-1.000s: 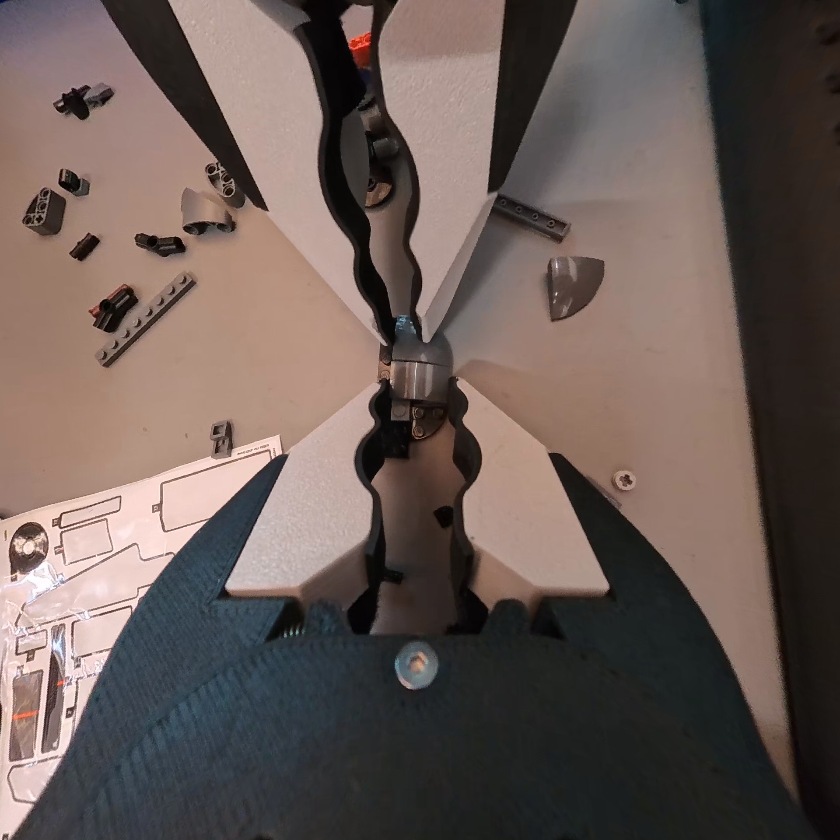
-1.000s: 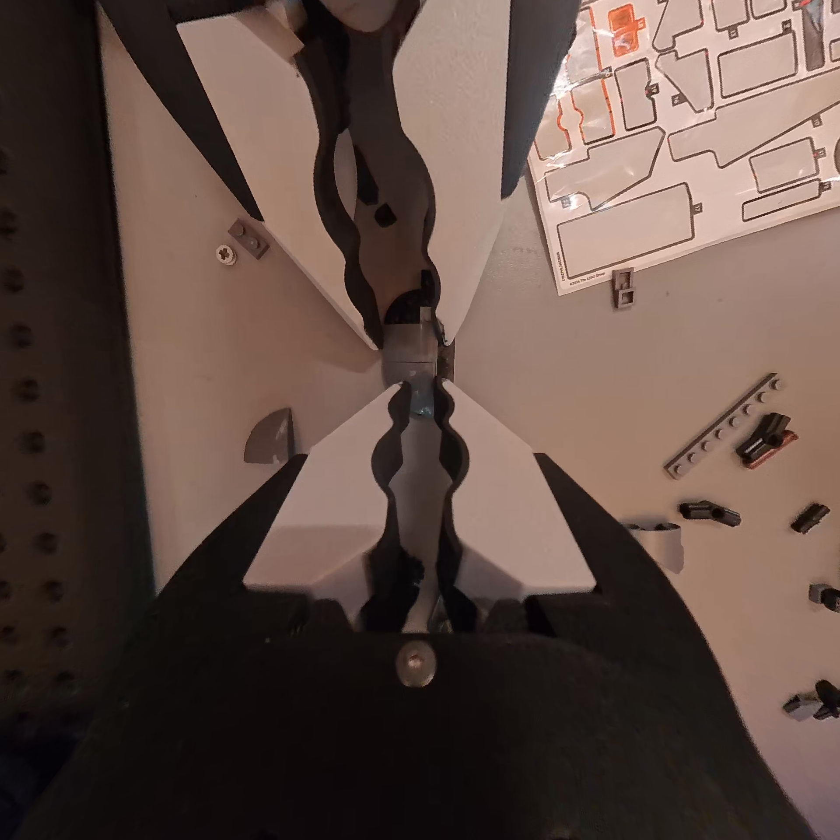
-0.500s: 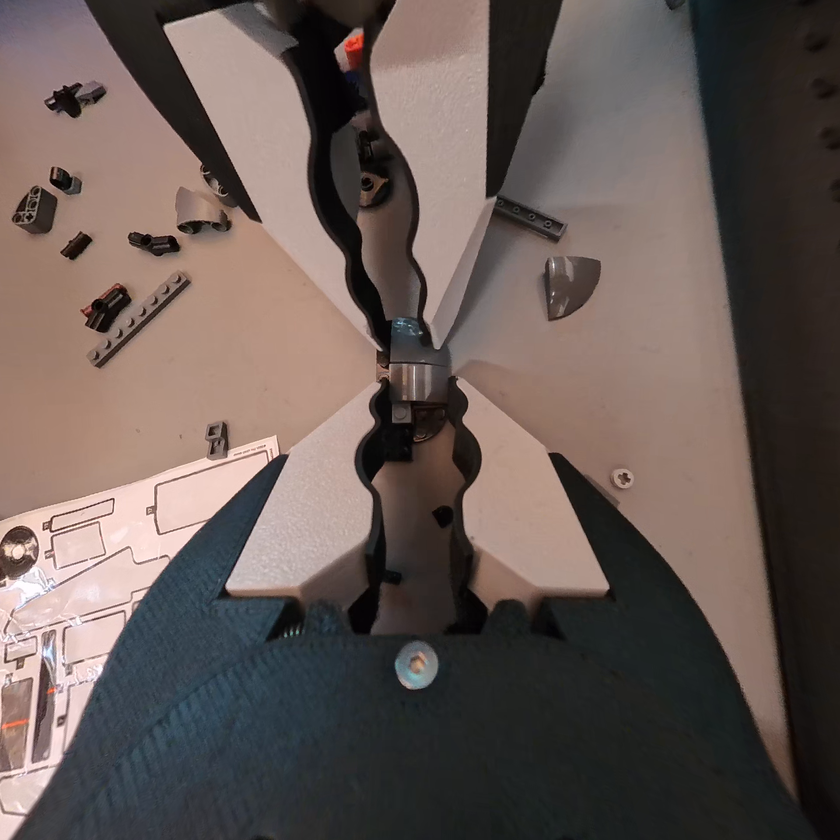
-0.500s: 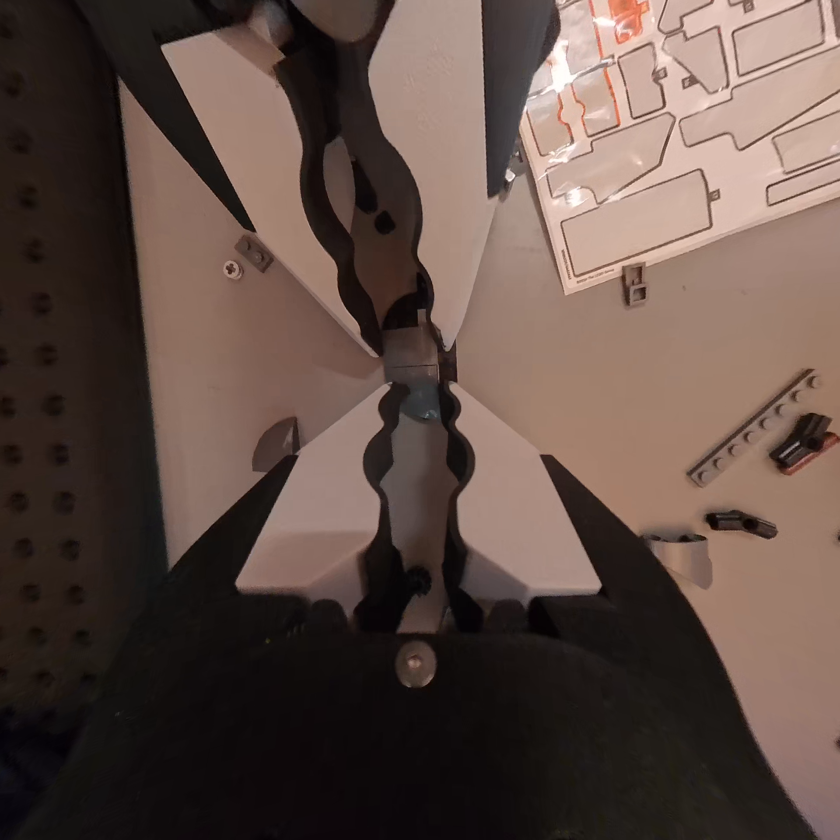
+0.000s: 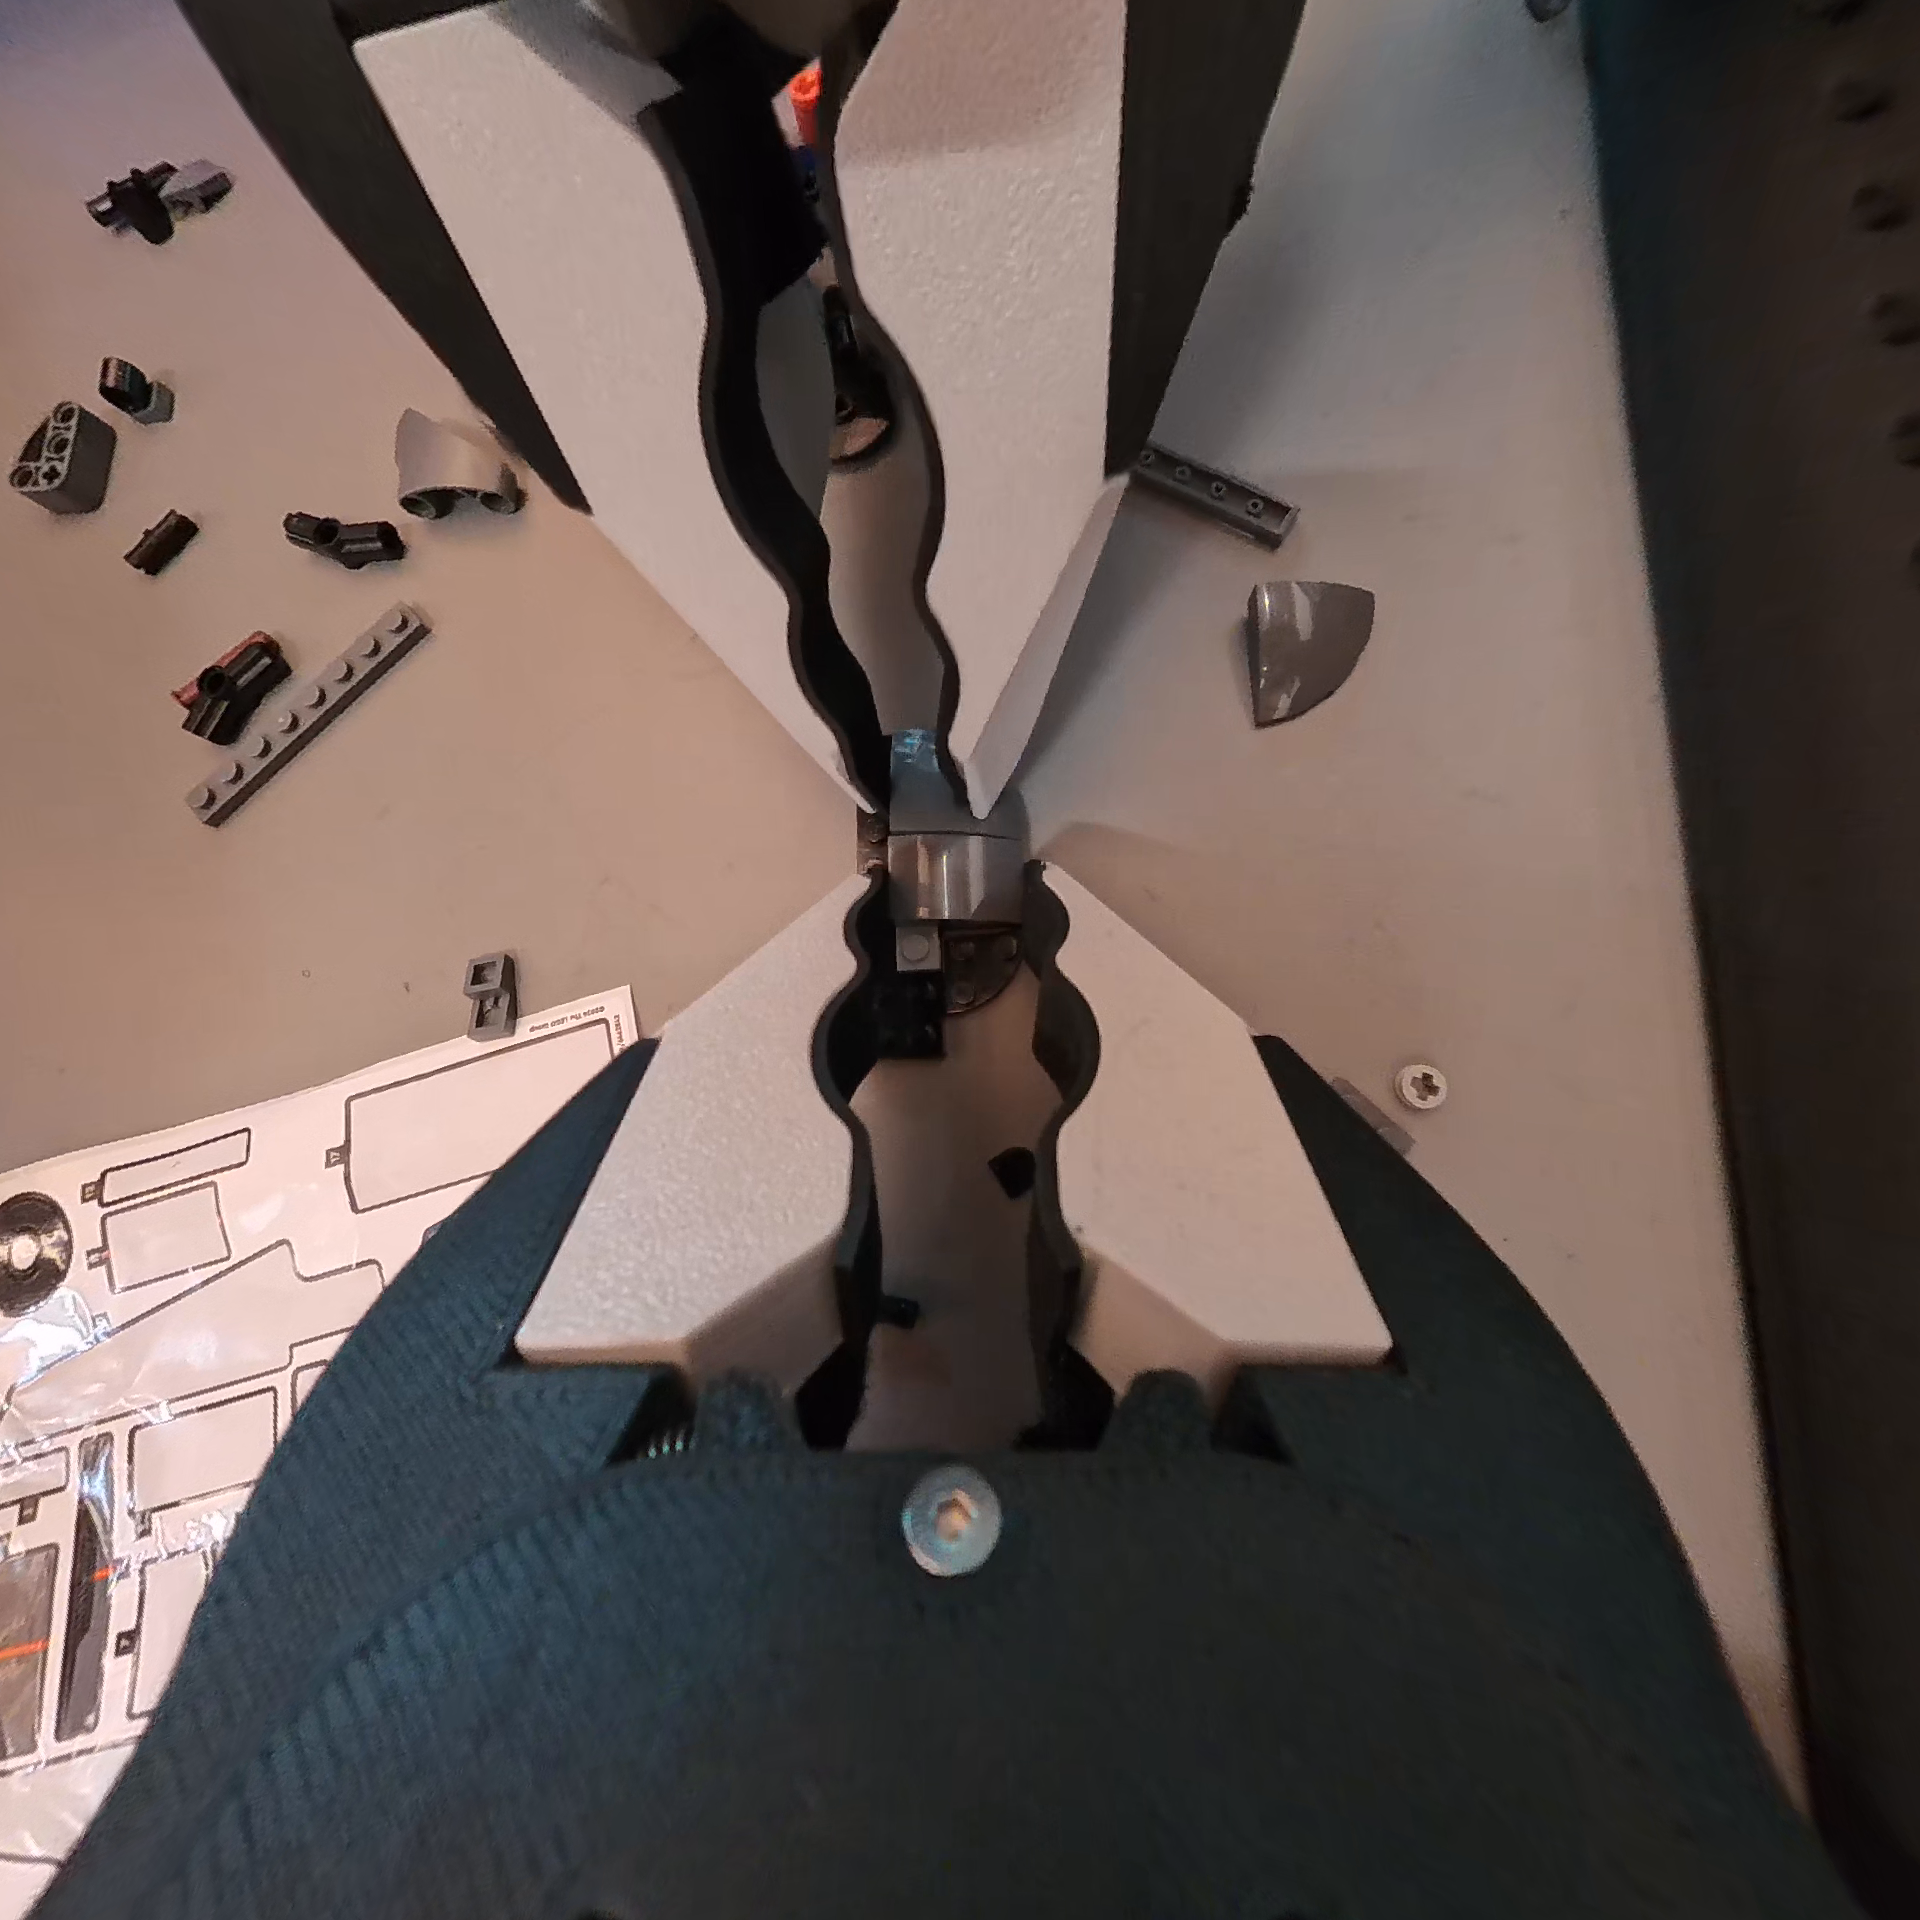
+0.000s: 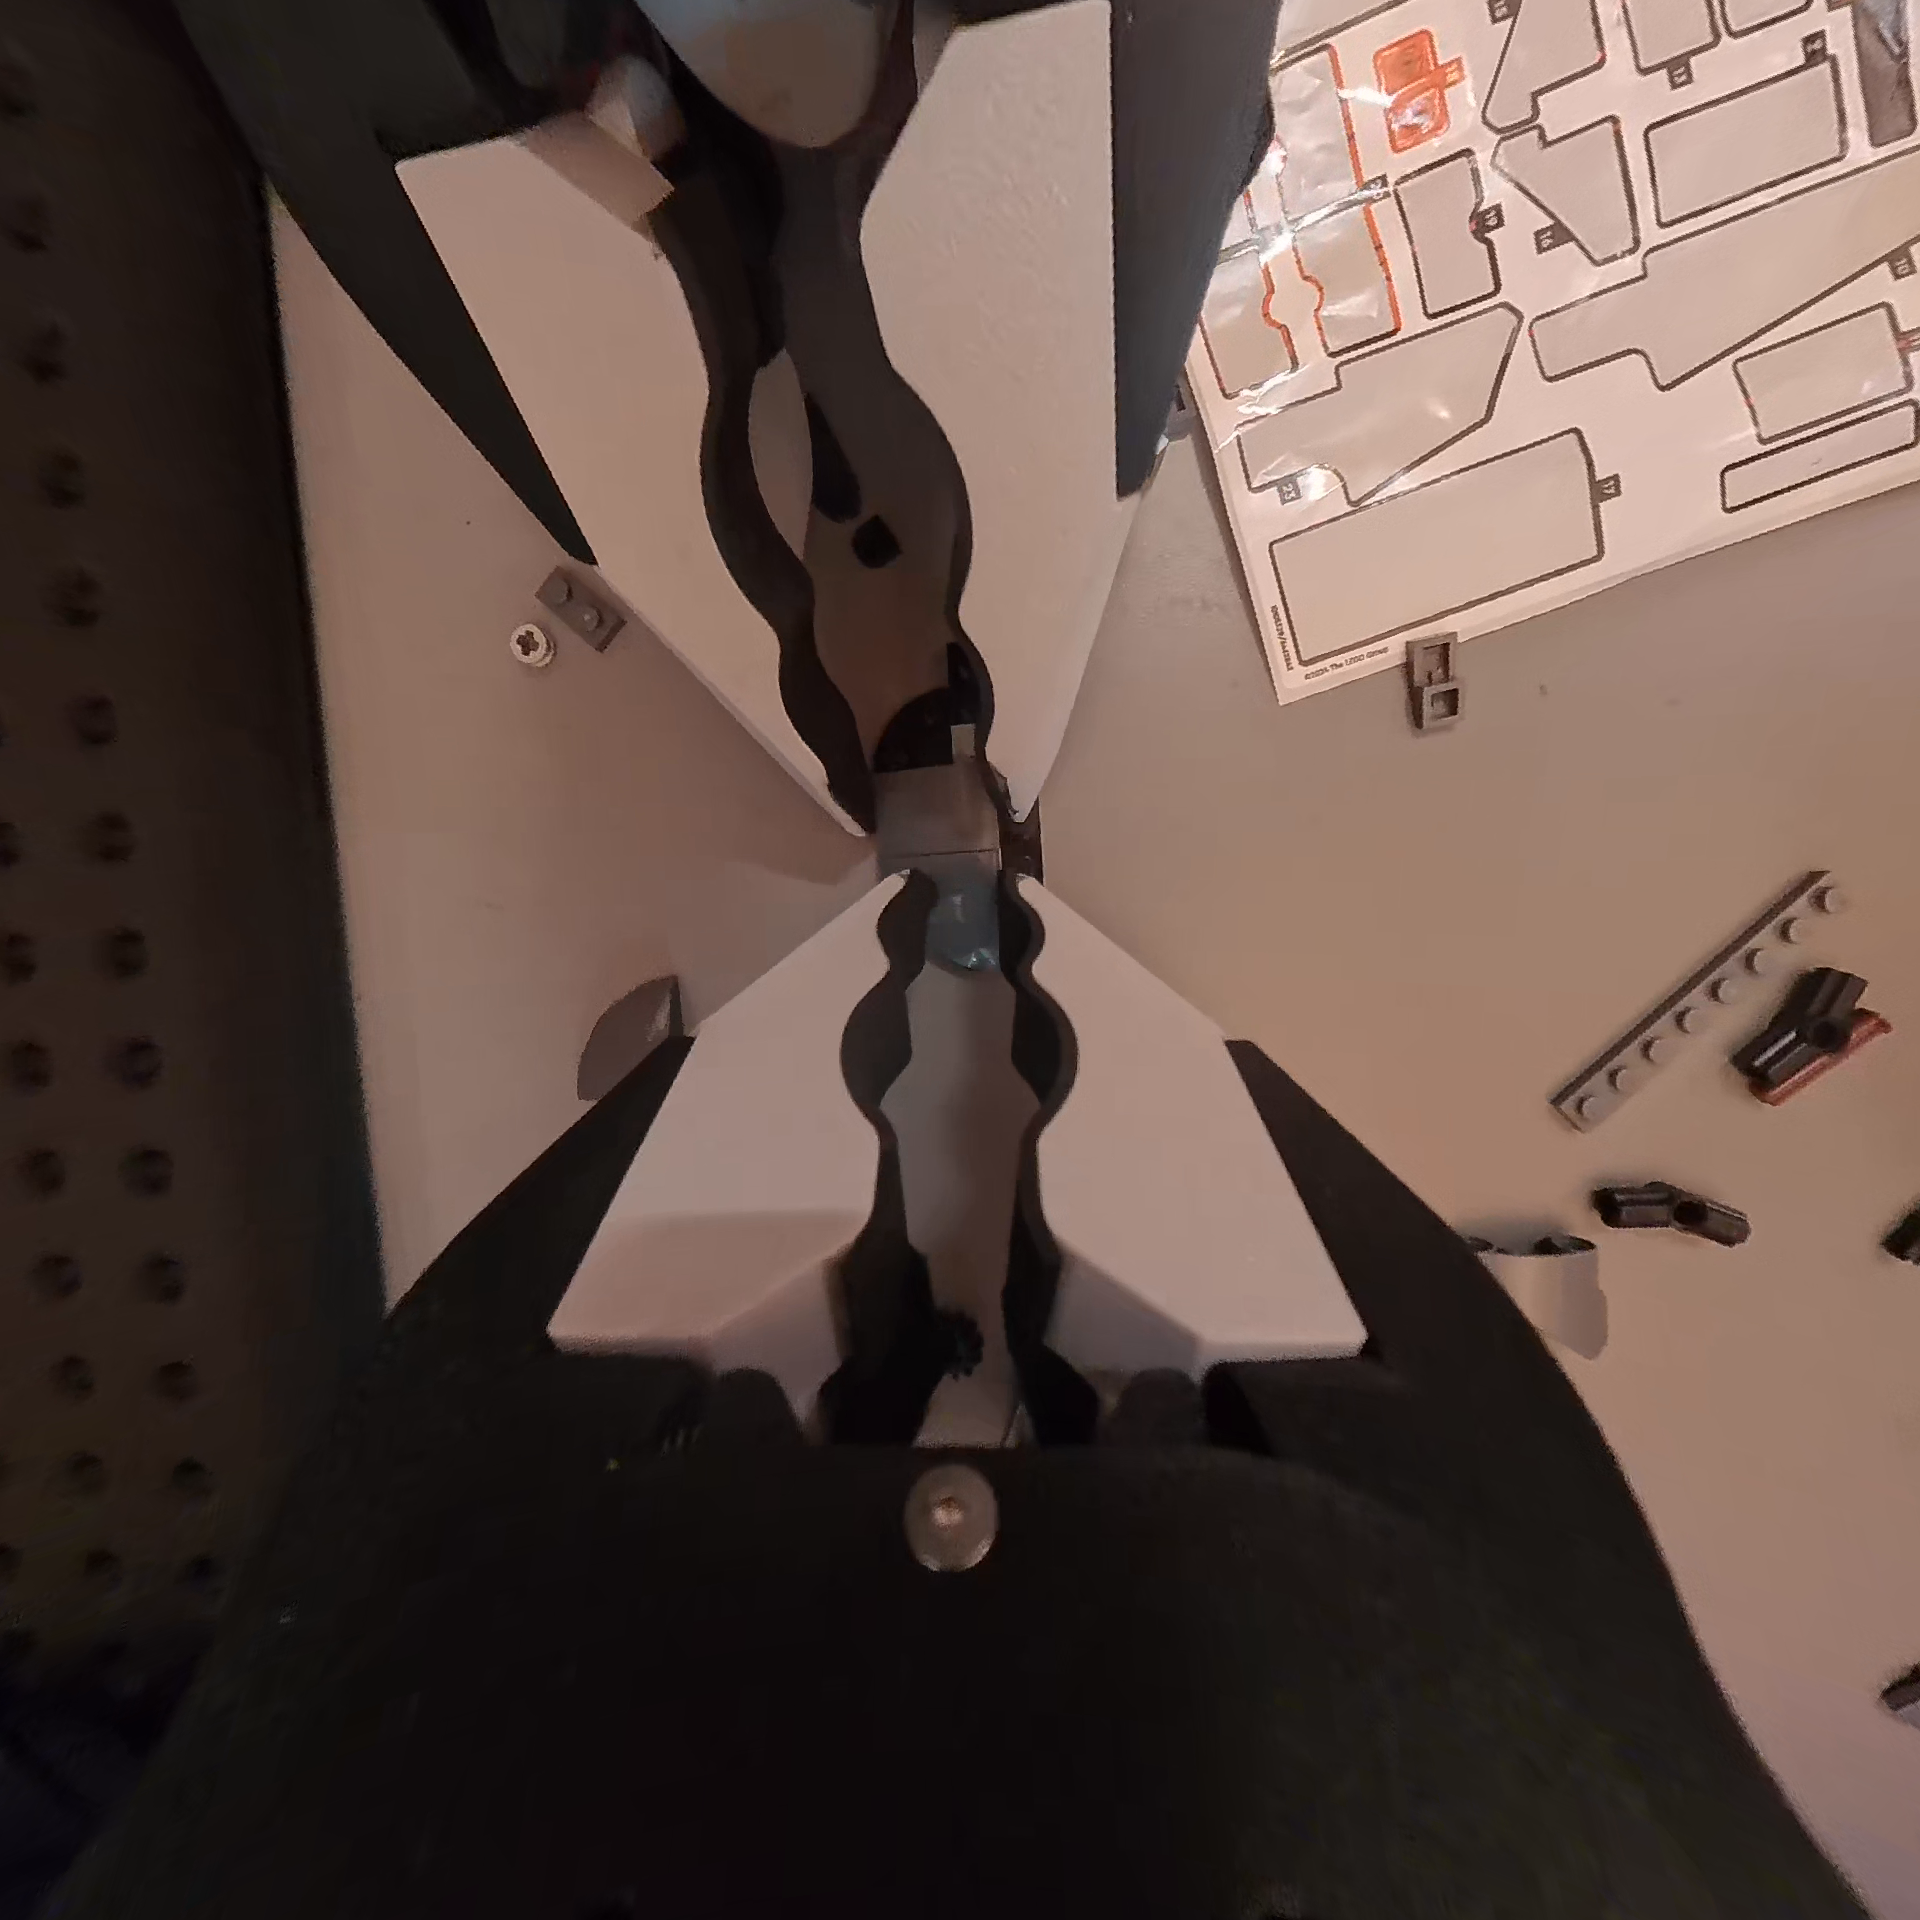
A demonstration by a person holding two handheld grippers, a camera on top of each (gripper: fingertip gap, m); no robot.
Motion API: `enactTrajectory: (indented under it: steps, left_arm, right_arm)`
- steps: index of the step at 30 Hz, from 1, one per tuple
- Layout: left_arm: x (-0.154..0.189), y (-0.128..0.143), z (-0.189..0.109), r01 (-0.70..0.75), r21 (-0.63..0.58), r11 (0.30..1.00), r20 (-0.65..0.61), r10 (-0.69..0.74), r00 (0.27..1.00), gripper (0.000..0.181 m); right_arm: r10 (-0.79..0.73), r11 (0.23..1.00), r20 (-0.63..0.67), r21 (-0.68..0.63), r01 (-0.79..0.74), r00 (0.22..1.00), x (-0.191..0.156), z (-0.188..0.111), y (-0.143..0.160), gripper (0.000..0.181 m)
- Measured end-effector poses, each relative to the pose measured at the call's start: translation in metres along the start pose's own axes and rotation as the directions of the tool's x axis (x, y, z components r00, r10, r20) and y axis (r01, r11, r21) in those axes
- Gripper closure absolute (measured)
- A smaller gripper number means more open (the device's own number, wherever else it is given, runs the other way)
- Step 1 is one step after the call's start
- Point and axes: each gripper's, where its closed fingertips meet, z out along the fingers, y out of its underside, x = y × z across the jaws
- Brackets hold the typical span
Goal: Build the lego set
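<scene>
From the left wrist view, the left gripper (image 5: 951, 894) is closed tight on a small grey lego build (image 5: 940, 868). The right gripper (image 5: 909, 774) comes in from the other side and pinches the far end of the same build, so the two grippers meet nose to nose above the counter (image 5: 582, 831). The build looks tiny, just a few bricks stuck together. Lots of loose parts lie on the counter: a long grey plate (image 5: 309, 714), a black and red piece (image 5: 231, 686) touching it, a curved grey piece (image 5: 452, 478), a dark grey wedge (image 5: 1304, 649) and a few little black pins. A sticker sheet (image 5: 208, 1195) lies near the bottom left.

From the right wrist view, the right gripper (image 6: 951, 888) is also closed, with a bluish clear brick (image 6: 966, 935) between its tips. The lego build (image 6: 935, 816) is just past that, held by the left gripper (image 6: 925, 795). The sticker sheet (image 6: 1558, 343) still has most of its stickers. The long grey plate (image 6: 1699, 1003) and other parts sit unused.

I think the set has only just been started. One piece is being pushed on now, and most of the building is still to do.
</scene>
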Motion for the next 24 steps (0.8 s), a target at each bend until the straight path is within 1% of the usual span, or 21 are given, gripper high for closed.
enactTrajectory:
  steps: [5,10,13,16,21,24]
  left_arm:
    - [0.0001,0.0009,-0.0006,0.004,-0.004,1.0,-0.002,-0.004,1.0,0.159]
    - [0.0001,0.0019,-0.0014,0.006,-0.001,1.0,-0.003,-0.006,1.0,0.159]
    - [0.0008,0.0012,-0.0008,0.005,0.002,1.0,-0.009,-0.005,1.0,0.159]
    - [0.0011,0.0011,-0.0007,0.006,0.003,1.0,-0.012,-0.005,1.0,0.159]
    - [0.0012,0.0011,-0.0007,0.006,0.003,1.0,-0.014,-0.006,1.0,0.159]
    - [0.0011,0.0011,-0.0007,0.006,0.001,1.0,-0.013,-0.006,1.0,0.159]
  right_arm:
    - [0.056,0.998,0.036,-0.021,-0.055,0.998,0.0001,0.0008,-0.001,0.17]
    - [0.056,0.998,0.05,0.015,-0.056,0.997,0.0005,0.0011,-0.0026,0.17]
    - [0.044,0.998,0.043,0.043,-0.046,0.998,0.0015,-0.0013,-0.0016,0.172]
    - [0.046,0.997,0.026,0.068,-0.047,0.999,0.0053,-0.0033,-0.0049,0.181]
    - [0.045,0.996,0.031,0.072,-0.048,0.998,0.0046,-0.0027,-0.0055,0.181]
    - [0.034,0.998,0.013,0.058,-0.035,0.999,0.0044,-0.0024,-0.0053,0.181]
